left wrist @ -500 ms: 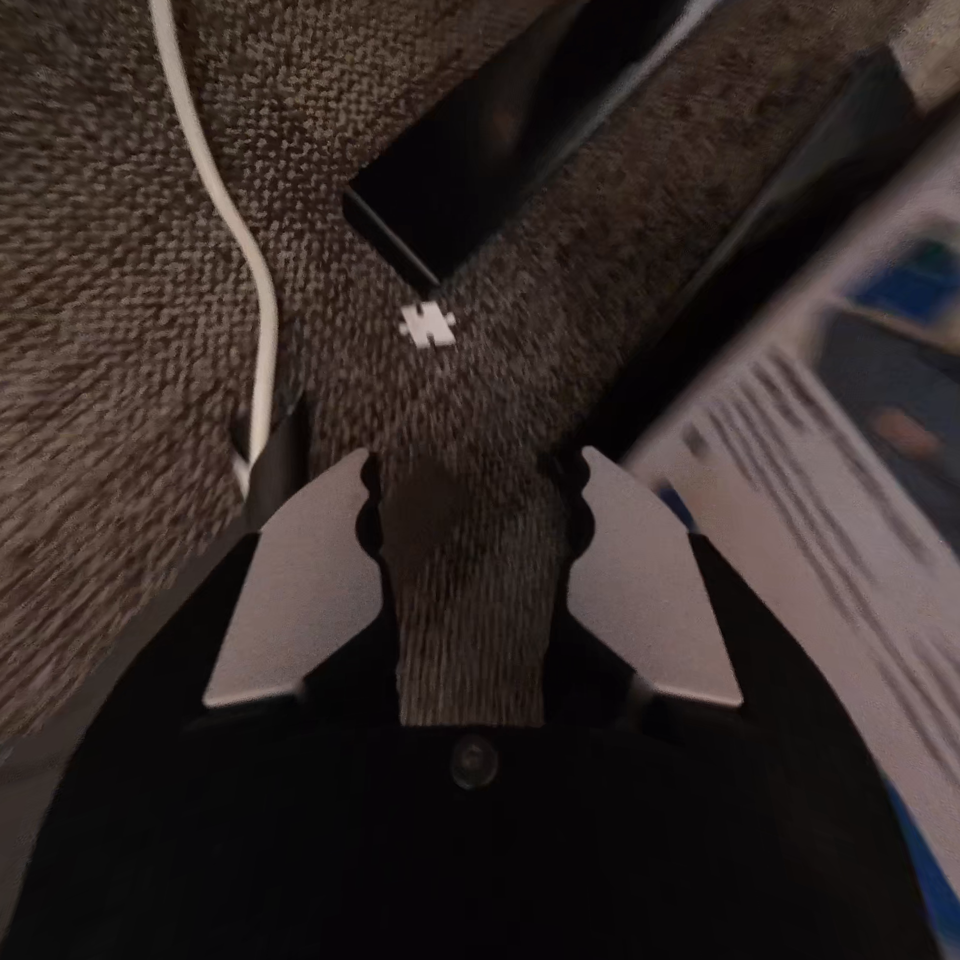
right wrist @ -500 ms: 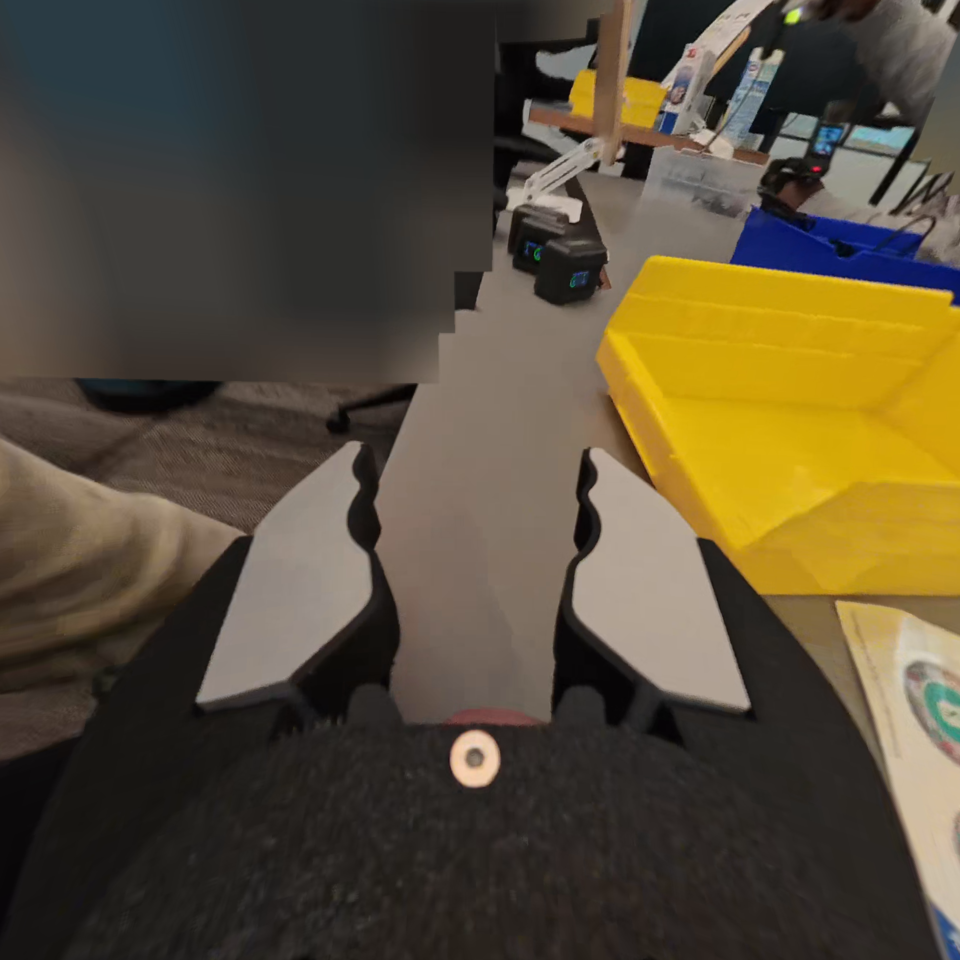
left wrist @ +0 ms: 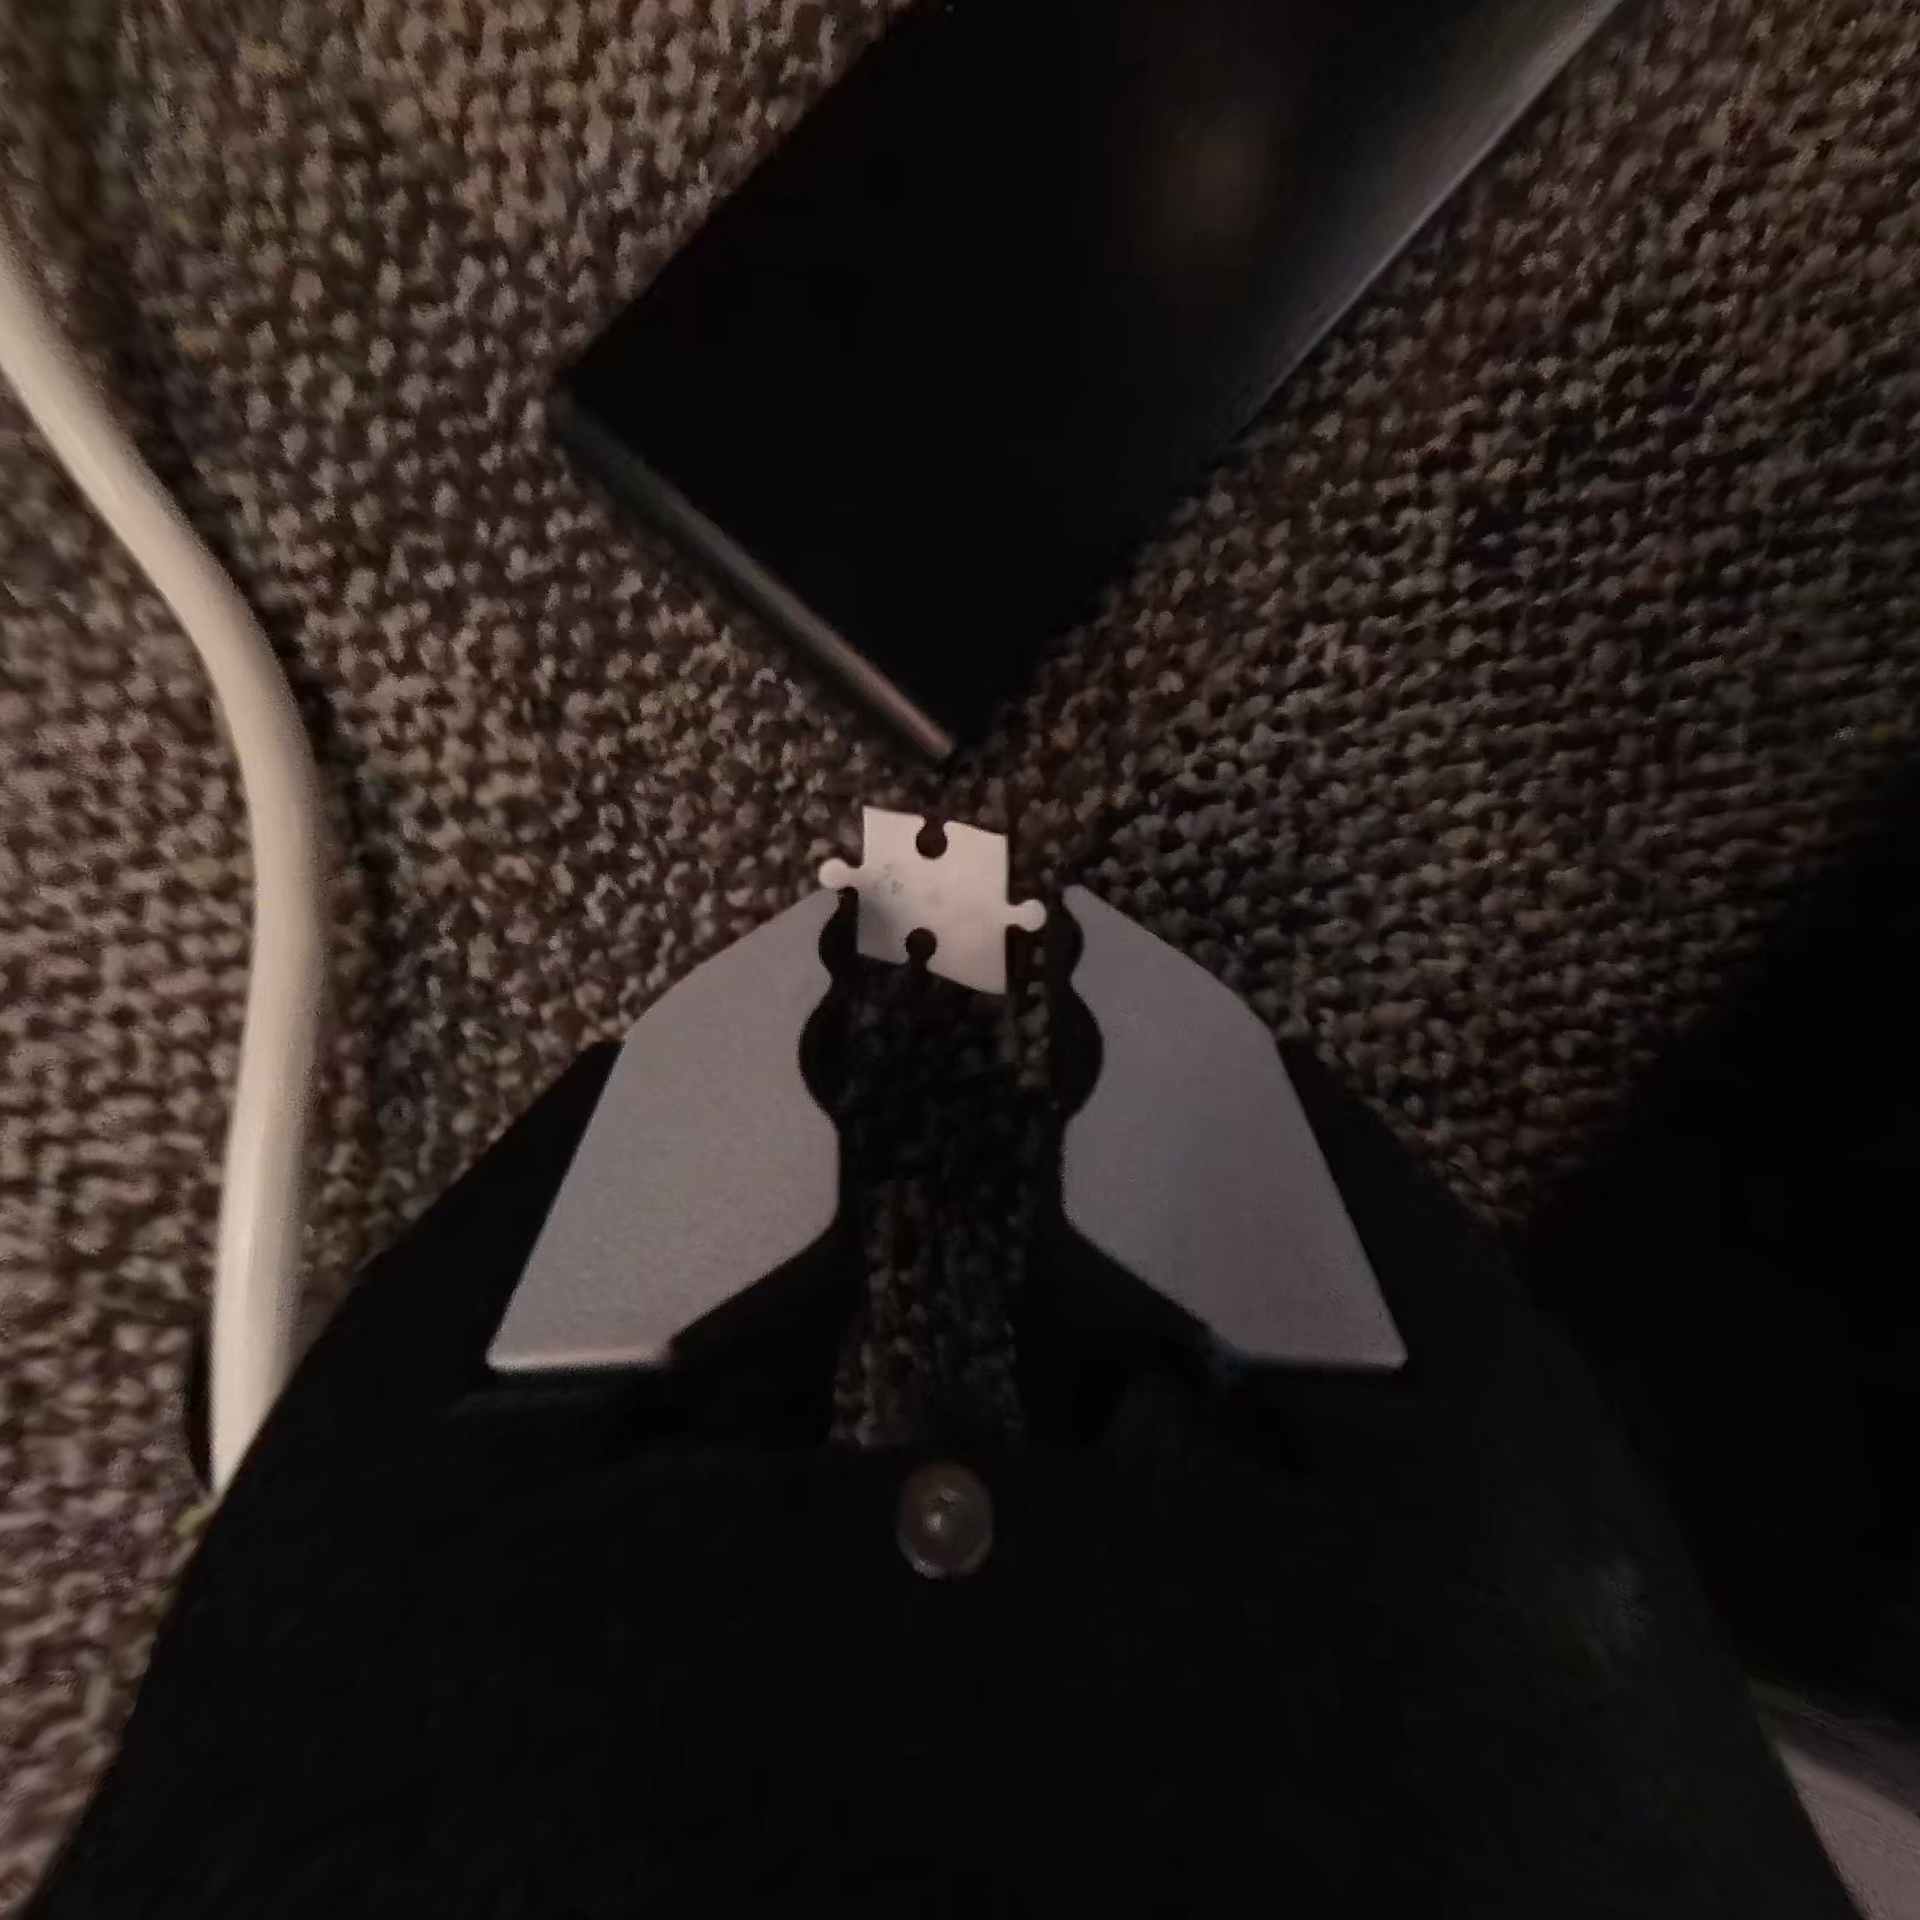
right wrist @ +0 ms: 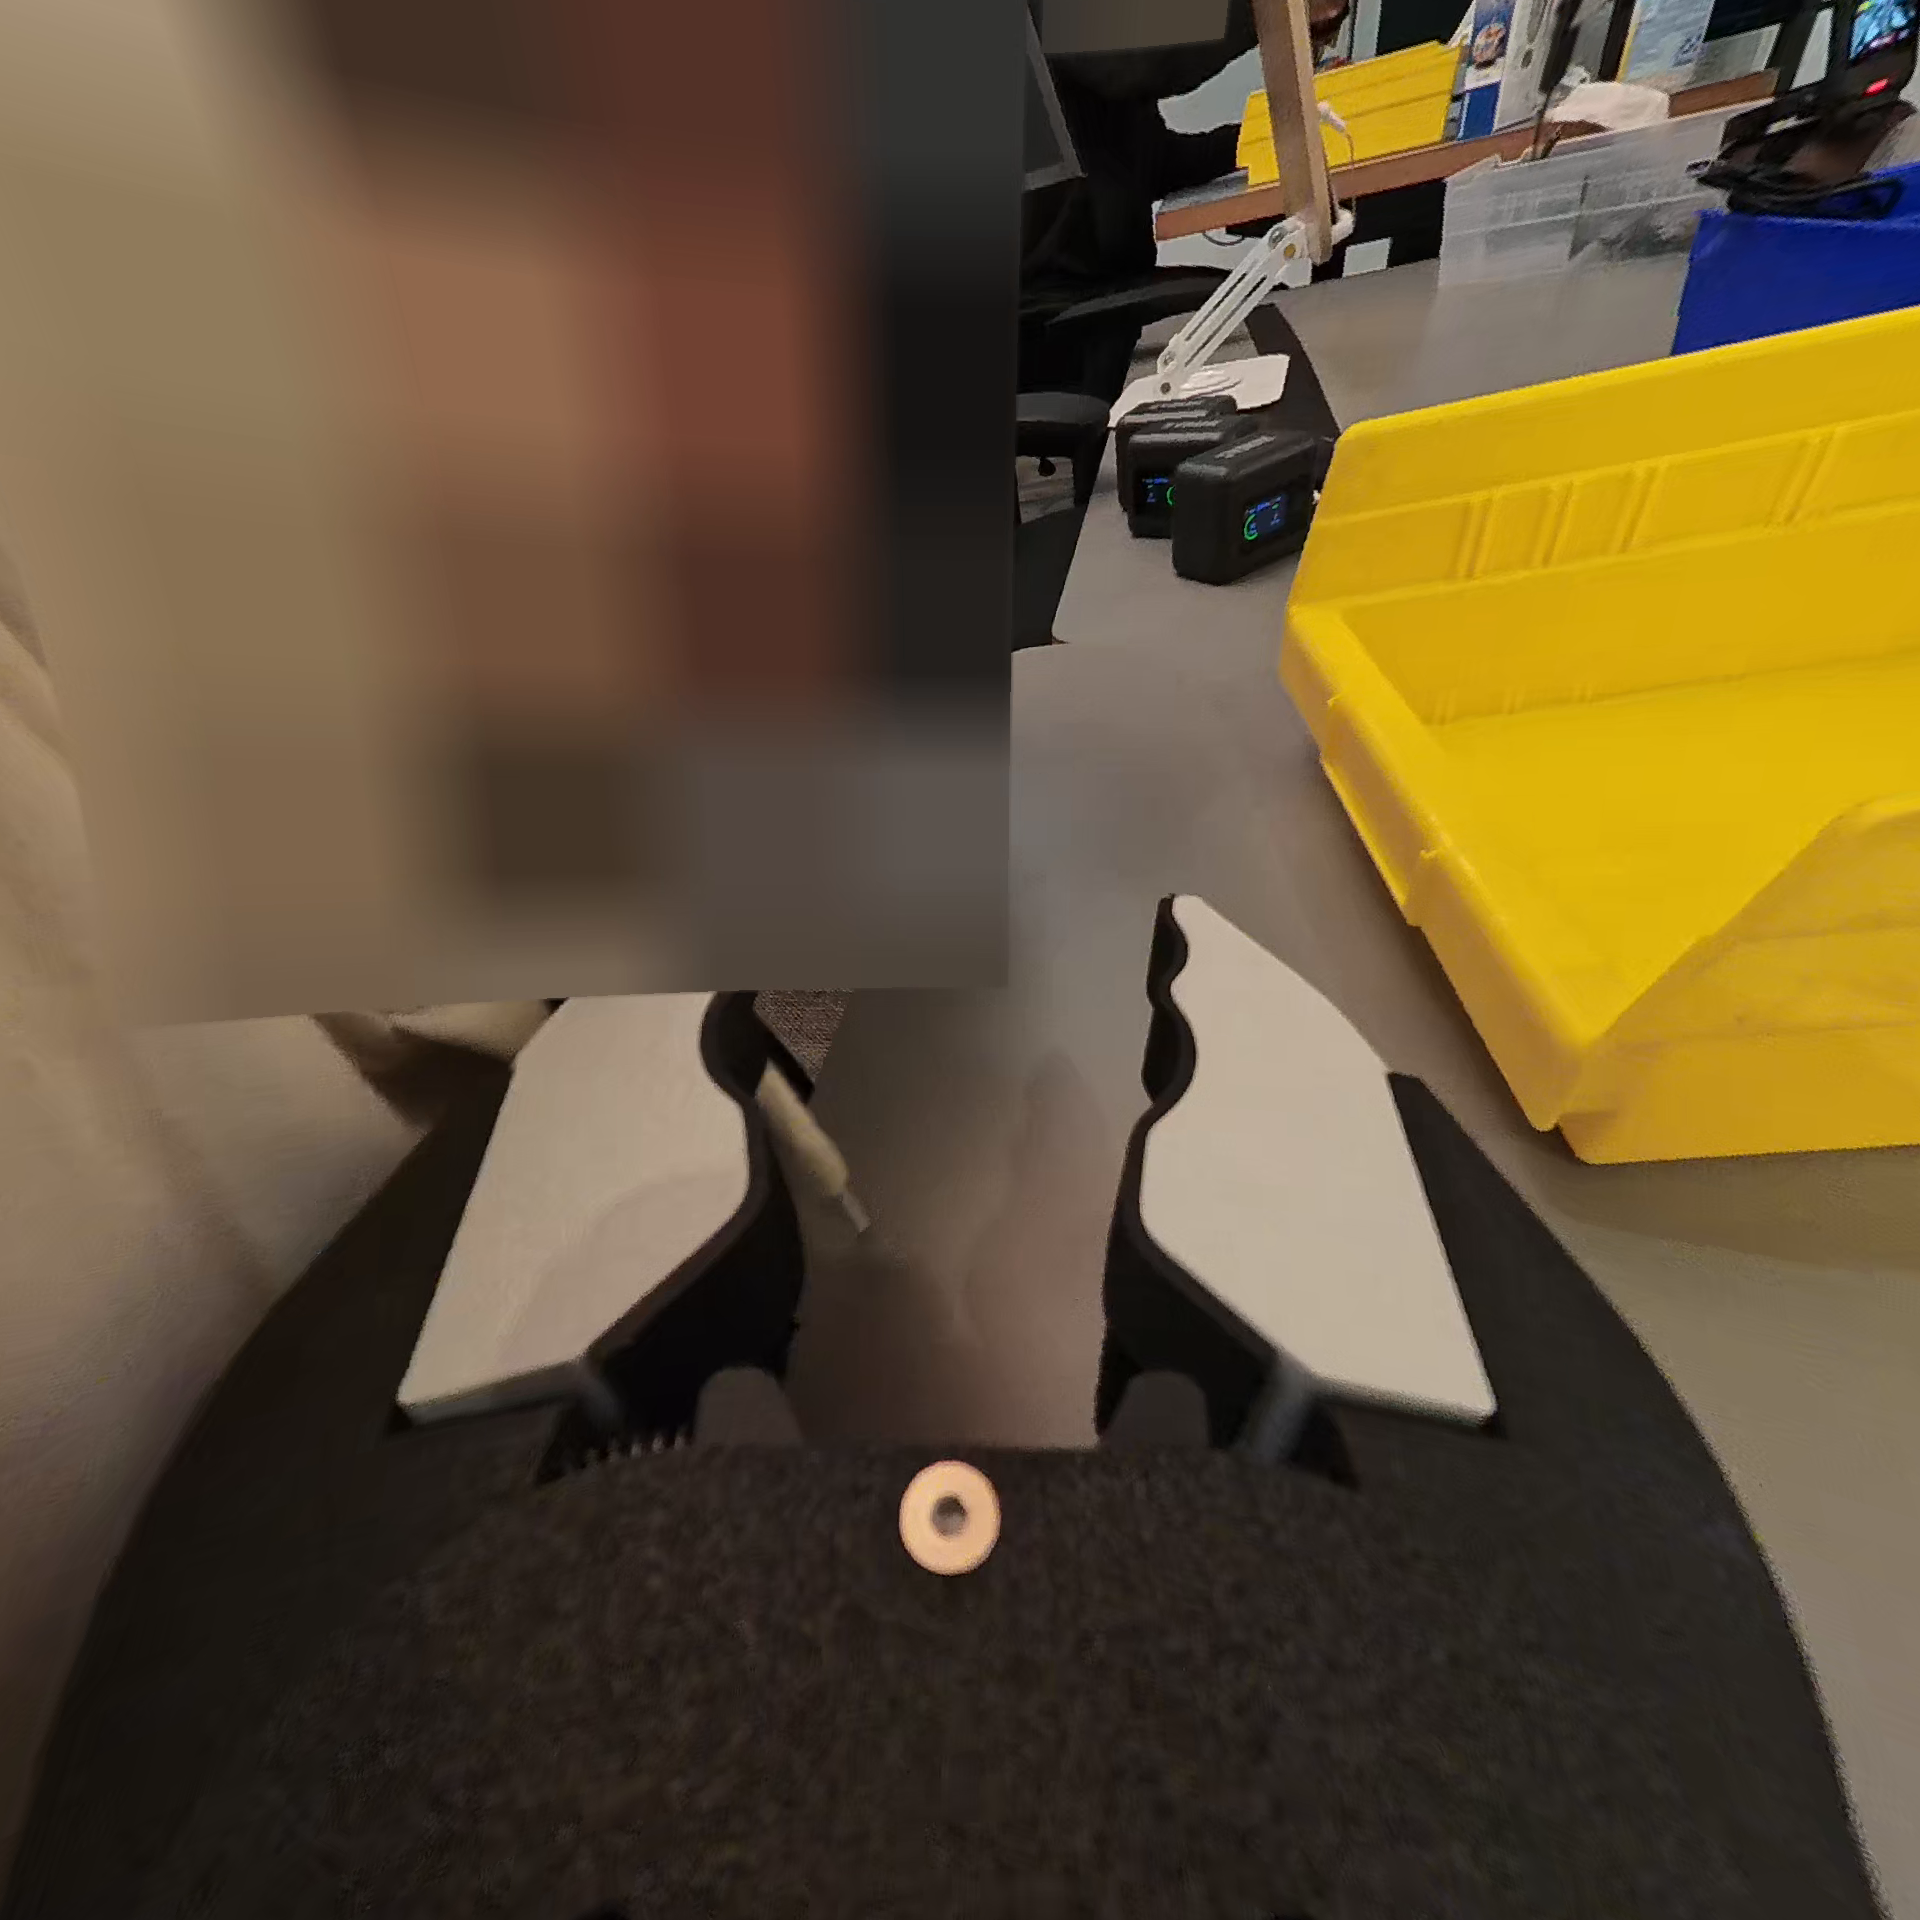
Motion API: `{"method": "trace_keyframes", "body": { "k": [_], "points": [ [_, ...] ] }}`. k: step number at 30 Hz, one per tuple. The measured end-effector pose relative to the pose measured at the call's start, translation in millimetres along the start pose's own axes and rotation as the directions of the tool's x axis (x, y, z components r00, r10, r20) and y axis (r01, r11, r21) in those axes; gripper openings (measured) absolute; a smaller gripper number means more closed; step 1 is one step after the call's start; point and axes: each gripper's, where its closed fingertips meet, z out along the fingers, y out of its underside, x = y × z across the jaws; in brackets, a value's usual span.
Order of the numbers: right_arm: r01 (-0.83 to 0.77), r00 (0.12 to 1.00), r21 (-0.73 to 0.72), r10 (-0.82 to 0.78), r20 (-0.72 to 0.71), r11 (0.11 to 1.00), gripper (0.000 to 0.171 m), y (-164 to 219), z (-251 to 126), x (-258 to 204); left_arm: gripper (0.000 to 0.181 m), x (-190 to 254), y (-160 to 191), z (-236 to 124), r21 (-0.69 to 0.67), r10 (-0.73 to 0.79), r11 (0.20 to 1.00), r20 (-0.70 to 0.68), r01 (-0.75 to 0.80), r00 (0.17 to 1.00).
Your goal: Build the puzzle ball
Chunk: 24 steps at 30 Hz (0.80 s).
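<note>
Since the earlier frame the left gripper (left wrist: 940, 914) has dropped much closer to the speckled brown-and-grey carpet (left wrist: 1455, 727), so the small white cardboard puzzle piece (left wrist: 932, 912), which lay well ahead of the fingertips, now sits right between them. Its knobs reach toward each grey fingertip (left wrist: 800, 935), but whether they touch cannot be told; the jaws stand spread, narrower than before, with carpet showing in the gap behind the piece. The flat black rectangular slab (left wrist: 987, 395) on the carpet fills far more of the left wrist view, its corner just beyond the piece, and the white cable (left wrist: 265, 883) curves down the left edge. The printed sheet seen earlier at the right has gone from view, replaced by dark shadow. In the right wrist view the right gripper (right wrist: 951, 997) has swung: its jaws are spread as before with nothing between them, over the grey table top (right wrist: 1195, 748), and the yellow plastic bin (right wrist: 1621, 790) lies to the right, larger and higher in view. Small black devices with lit screens (right wrist: 1242, 509) stand beyond it, and a blue bin (right wrist: 1787, 260) farther back.
</note>
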Motion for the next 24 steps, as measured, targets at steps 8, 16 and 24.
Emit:
{"method": "trace_keyframes", "body": {
  "k": [8, 16, 24],
  "points": [
    [0.025, 1.0, 0.011, -0.025, 0.014, 1.0, 0.072, -1, 2, -6, 0.033, 1, -9, -187, 0.012, -0.317, 0.928, -0.501, 0.373, 0.805],
    [0.24, 0.971, 0.069, -0.24, -0.003, 0.968, 0.056, -12, 2, -32, 0.033, 41, -132, -689, 0.168, 0.189, 0.726, -0.981, 0.667, 0.04],
    [0.267, 0.942, -0.015, -0.258, 0.214, 0.964, 0.047, -72, -98, -115, 0.033, 268, -104, -916, 0.251, 0.278, 0.957, -0.937, 0.147, -0.211]
  ]
}}
